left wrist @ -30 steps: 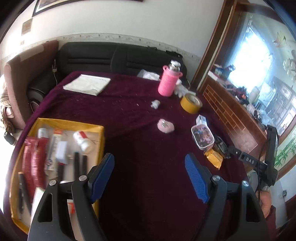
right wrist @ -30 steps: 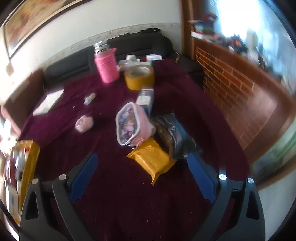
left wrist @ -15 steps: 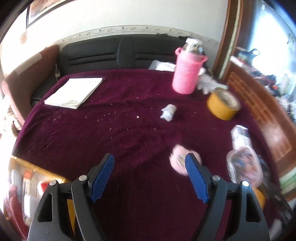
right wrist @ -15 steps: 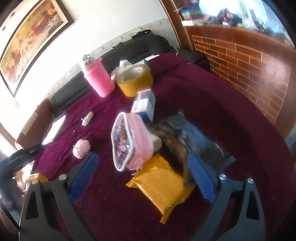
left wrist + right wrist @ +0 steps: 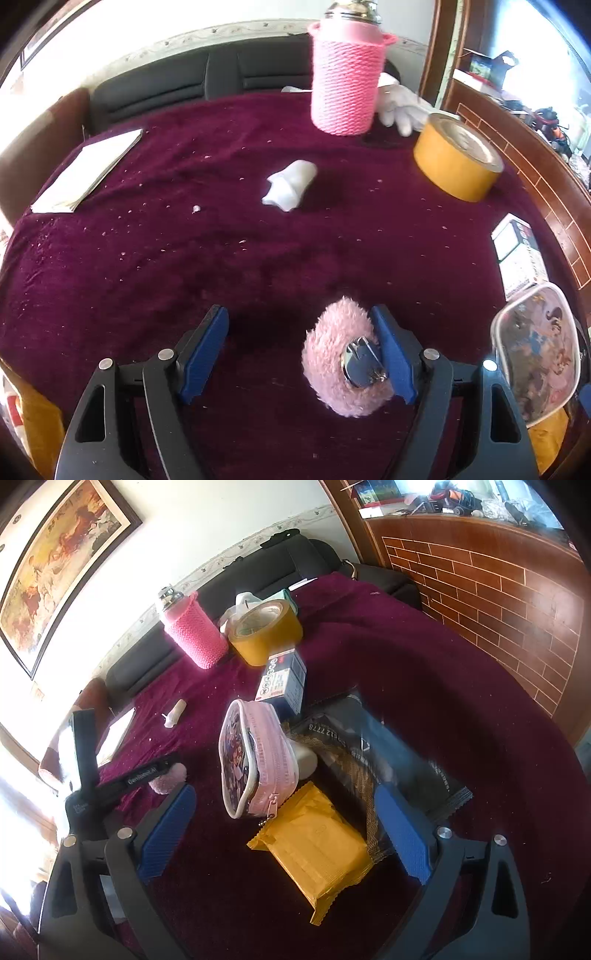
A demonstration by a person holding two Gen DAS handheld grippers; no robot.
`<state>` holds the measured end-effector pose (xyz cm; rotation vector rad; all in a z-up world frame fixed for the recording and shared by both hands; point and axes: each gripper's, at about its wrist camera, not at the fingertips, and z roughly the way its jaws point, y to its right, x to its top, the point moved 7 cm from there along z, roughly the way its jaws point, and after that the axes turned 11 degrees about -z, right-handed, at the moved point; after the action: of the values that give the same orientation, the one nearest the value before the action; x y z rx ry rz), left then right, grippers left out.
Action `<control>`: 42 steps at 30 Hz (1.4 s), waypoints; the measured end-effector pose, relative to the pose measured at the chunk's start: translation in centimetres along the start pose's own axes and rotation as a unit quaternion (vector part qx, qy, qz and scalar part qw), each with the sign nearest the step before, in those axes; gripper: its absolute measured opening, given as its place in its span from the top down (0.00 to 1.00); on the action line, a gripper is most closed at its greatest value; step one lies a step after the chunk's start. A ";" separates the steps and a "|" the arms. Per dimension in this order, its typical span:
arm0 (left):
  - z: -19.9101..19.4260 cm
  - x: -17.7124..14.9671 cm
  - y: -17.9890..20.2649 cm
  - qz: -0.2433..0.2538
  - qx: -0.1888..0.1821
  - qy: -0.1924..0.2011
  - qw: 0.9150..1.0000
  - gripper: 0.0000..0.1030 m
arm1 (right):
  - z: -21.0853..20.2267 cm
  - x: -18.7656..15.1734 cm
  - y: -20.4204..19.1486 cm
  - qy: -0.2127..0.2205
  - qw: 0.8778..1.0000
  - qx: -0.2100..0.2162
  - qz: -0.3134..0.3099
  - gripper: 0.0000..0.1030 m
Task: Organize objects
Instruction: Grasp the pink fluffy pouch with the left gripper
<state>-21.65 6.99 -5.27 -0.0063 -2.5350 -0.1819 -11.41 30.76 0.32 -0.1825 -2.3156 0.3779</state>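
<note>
A pink fluffy clip [image 5: 332, 354] with a metal clasp lies on the purple cloth. My left gripper [image 5: 297, 321] straddles it with its jaws closing. The right pad [image 5: 391, 354] is against the fluff and the left pad [image 5: 203, 350] stands well clear. My right gripper [image 5: 286, 794] hangs open above a pink zip pouch [image 5: 255, 760] and a yellow packet [image 5: 317, 845], touching neither. Beside these lie a dark foil bag [image 5: 399, 753] and a small box [image 5: 284, 681]. The fluffy clip [image 5: 168, 777] also shows in the right wrist view, at the left.
At the back stand a pink knitted bottle [image 5: 347, 77], a yellow tape roll [image 5: 456, 158] and a white glove [image 5: 402, 107]. A small white tube [image 5: 290, 184] lies mid-table, with a notepad [image 5: 85, 170] at the left. A yellow tray corner [image 5: 33, 417] shows at the bottom left. A black sofa runs behind.
My left gripper has travelled from over the yellow tray forward and down to the fluffy clip, and its jaws have narrowed a little. My right gripper rolled and sank slightly, then held still.
</note>
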 end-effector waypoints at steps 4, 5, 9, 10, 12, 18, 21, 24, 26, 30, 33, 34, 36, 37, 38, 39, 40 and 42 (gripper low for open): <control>-0.9 -0.5 0.9 0.017 -0.013 0.001 1.000 0.63 | 0.0 0.0 0.1 -0.001 1.000 0.003 0.002 0.05; -1.3 -0.6 1.1 0.022 -0.017 0.003 1.000 0.68 | 0.0 0.0 0.2 -0.003 1.000 0.002 0.001 0.05; -2.8 -1.0 1.7 0.042 -0.022 0.011 0.999 0.82 | 0.1 -0.1 0.3 -0.005 1.000 0.003 0.001 0.05; -3.3 -1.1 1.8 0.047 -0.024 0.013 0.999 0.84 | 0.0 0.0 0.3 -0.004 1.000 0.004 0.001 0.05; -4.9 -1.6 2.1 0.061 -0.033 0.017 0.997 0.86 | 0.1 -0.1 0.4 -0.005 1.000 0.002 0.000 0.05; -11.4 -3.4 0.0 0.034 -0.094 0.020 0.995 0.88 | 0.3 -0.1 0.9 -0.007 1.000 -0.003 0.003 0.05; -13.8 -4.8 -1.9 -0.004 -0.126 0.013 0.992 0.87 | 0.4 -0.2 0.9 -0.007 1.000 -0.004 0.004 0.05; -14.4 -6.8 -2.7 0.004 -0.119 -0.002 0.993 0.79 | 0.5 -0.3 0.7 -0.009 1.000 -0.002 0.002 0.05; -13.8 -8.3 -3.3 0.007 -0.097 -0.015 0.995 0.60 | 0.6 -0.4 0.6 -0.011 1.000 -0.003 -0.001 0.05; -12.8 -9.7 -4.5 0.004 -0.069 -0.026 0.997 0.47 | 0.8 -0.4 0.4 -0.014 1.000 -0.003 -0.005 0.05; -12.8 -10.4 -5.3 -0.001 -0.054 -0.024 0.998 0.42 | 0.8 -0.4 0.5 -0.015 1.000 -0.003 -0.006 0.05; -12.7 -10.7 -5.5 -0.004 -0.047 -0.026 0.999 0.39 | 0.8 -0.4 0.5 -0.015 1.000 -0.002 -0.007 0.05; -12.6 -11.4 -5.8 -0.006 -0.041 -0.023 0.999 0.37 | 0.8 -0.5 0.4 -0.016 1.000 -0.002 -0.008 0.05; -12.4 -11.6 -5.7 -0.004 -0.039 -0.025 0.999 0.37 | 0.9 -0.5 0.4 -0.016 1.000 -0.003 -0.009 0.05; -12.1 -11.9 -5.3 0.000 -0.035 -0.029 0.999 0.37 | 0.9 -0.6 0.3 -0.018 1.000 -0.004 -0.011 0.05; -11.9 -12.1 -5.0 0.003 -0.037 -0.028 0.999 0.37 | 1.0 -0.6 0.2 -0.018 1.000 -0.004 -0.013 0.05; -11.8 -12.2 -4.5 0.009 -0.035 -0.022 0.999 0.37 | 1.0 -0.7 0.2 -0.018 1.000 -0.005 -0.014 0.05; -11.6 -12.2 -3.9 0.028 -0.009 -0.002 1.000 0.37 | 0.9 -0.7 0.1 -0.017 1.000 -0.006 -0.016 0.05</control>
<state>-5.21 2.09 -3.24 -0.0851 -2.5332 -0.1821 -11.57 30.47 -0.80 -0.1450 -2.3527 0.3539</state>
